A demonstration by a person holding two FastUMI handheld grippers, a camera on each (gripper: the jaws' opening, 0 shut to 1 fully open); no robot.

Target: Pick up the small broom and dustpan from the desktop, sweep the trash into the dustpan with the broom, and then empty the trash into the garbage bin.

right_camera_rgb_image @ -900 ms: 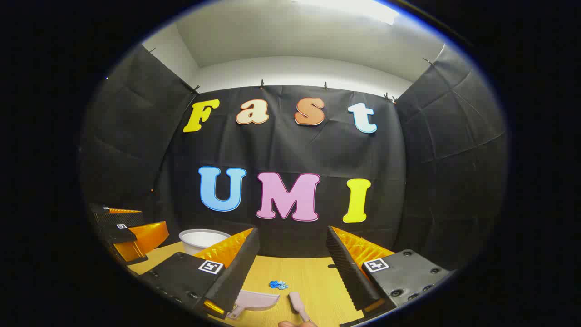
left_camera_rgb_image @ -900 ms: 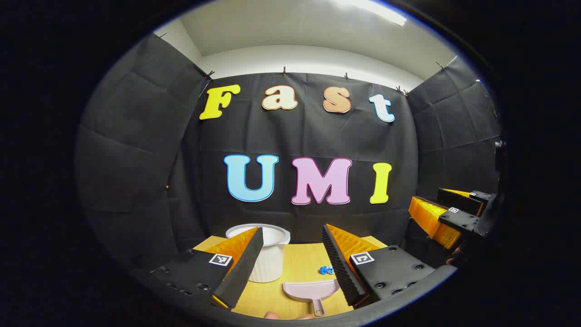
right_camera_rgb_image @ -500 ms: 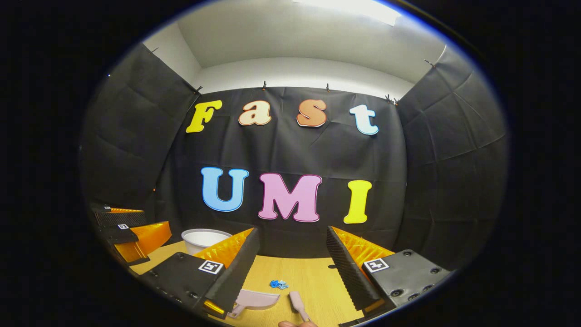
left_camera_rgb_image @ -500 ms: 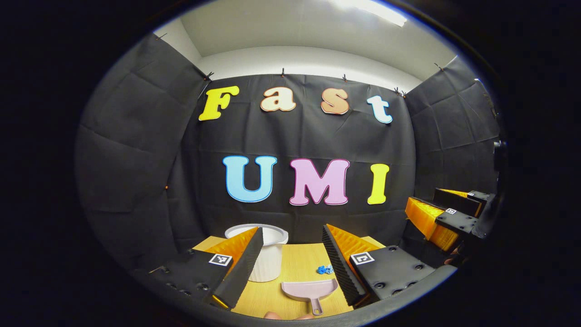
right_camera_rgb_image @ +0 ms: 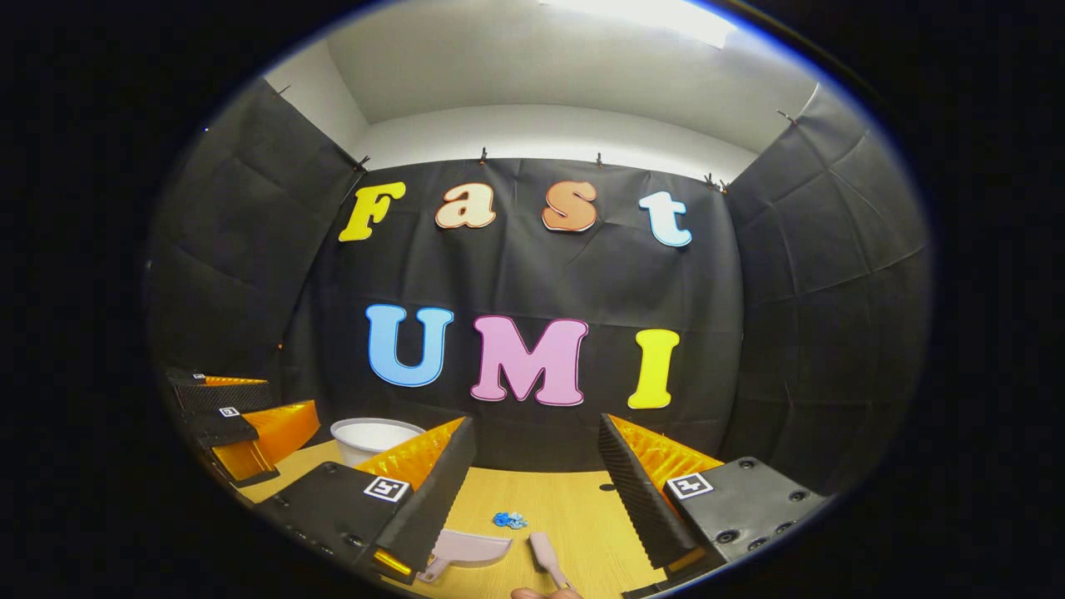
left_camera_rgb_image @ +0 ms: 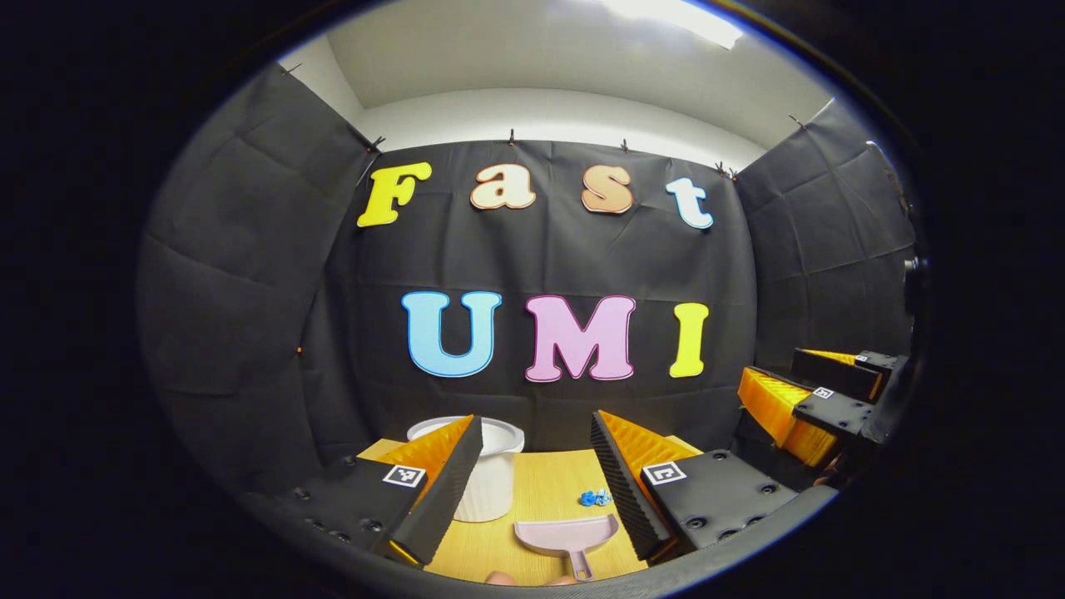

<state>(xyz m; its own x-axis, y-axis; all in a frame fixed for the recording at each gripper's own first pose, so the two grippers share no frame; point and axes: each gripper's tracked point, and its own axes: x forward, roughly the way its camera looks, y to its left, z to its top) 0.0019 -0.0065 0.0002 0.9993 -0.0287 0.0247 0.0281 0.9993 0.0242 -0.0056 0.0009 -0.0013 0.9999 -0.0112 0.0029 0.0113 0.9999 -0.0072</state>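
Dustpan [left_camera_rgb_image: 567, 535] lay flat on desk [left_camera_rgb_image: 549, 478], near its front edge, bin [left_camera_rgb_image: 491, 474] just behind-left, blue trash [left_camera_rgb_image: 594, 497] behind-right w/ bare desk between. Broom [right_camera_rgb_image: 545, 556] lay right of dustpan. Left gripper [left_camera_rgb_image: 532, 474] and right gripper [right_camera_rgb_image: 532, 491] hovered above, both spread wide, holding nothing.

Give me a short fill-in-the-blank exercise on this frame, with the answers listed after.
1. The dustpan lies flat on the ____, held by neither gripper.
2. The left gripper hangs above the table with its jaws ____.
3. The crumpled trash is ____ in colour.
4. The garbage bin stands on the ____ side of the dustpan in the left gripper view.

Answers: table; open; blue; left
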